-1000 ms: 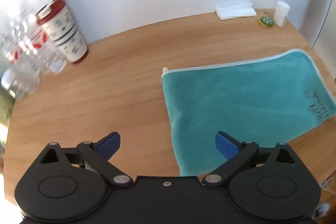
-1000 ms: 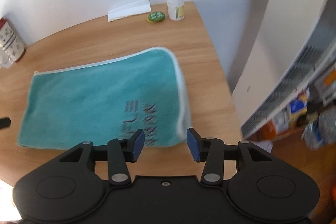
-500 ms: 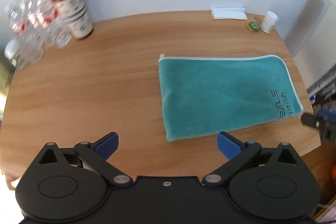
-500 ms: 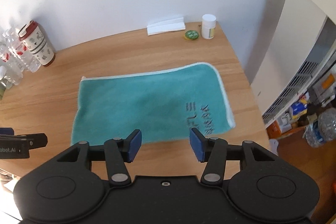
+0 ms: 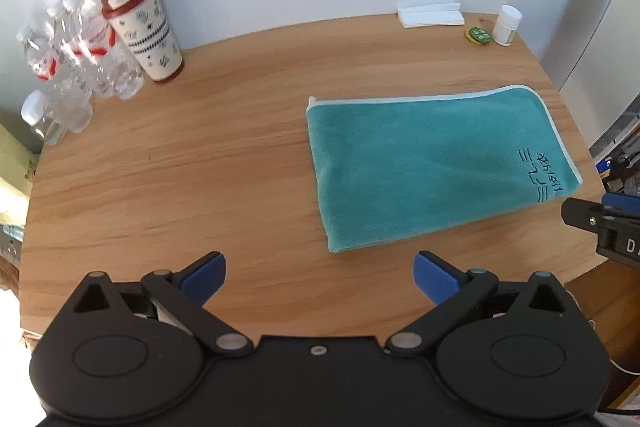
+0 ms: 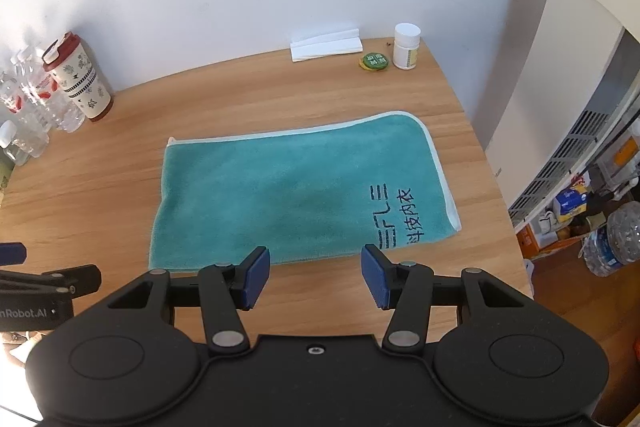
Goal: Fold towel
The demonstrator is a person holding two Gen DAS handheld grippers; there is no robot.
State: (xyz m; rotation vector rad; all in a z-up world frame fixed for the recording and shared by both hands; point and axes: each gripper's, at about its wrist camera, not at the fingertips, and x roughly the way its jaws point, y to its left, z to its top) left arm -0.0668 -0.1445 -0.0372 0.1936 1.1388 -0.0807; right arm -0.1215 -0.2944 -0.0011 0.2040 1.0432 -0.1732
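Towel (image 6: 288, 195), teal with a pale trimmed edge and dark embroidered lettering near its right end, lies folded flat on the wooden bench (image 6: 248, 95), toward the right side and the near edge. The left claw (image 5: 319, 277) hangs above bare wood just left of the towel's near corner, blue pads spread wide and holding nothing. The right claw (image 6: 315, 277) sits over the towel's near edge, its pads parted and empty, touching no cloth. At the back left stand a red-lidded patterned cup (image 5: 144, 31) and clear plastic water bottles (image 5: 76, 55). At the back right lie folded white napkins (image 6: 326, 43), a green round lid (image 6: 375, 61) and a white pill bottle (image 6: 406, 47).
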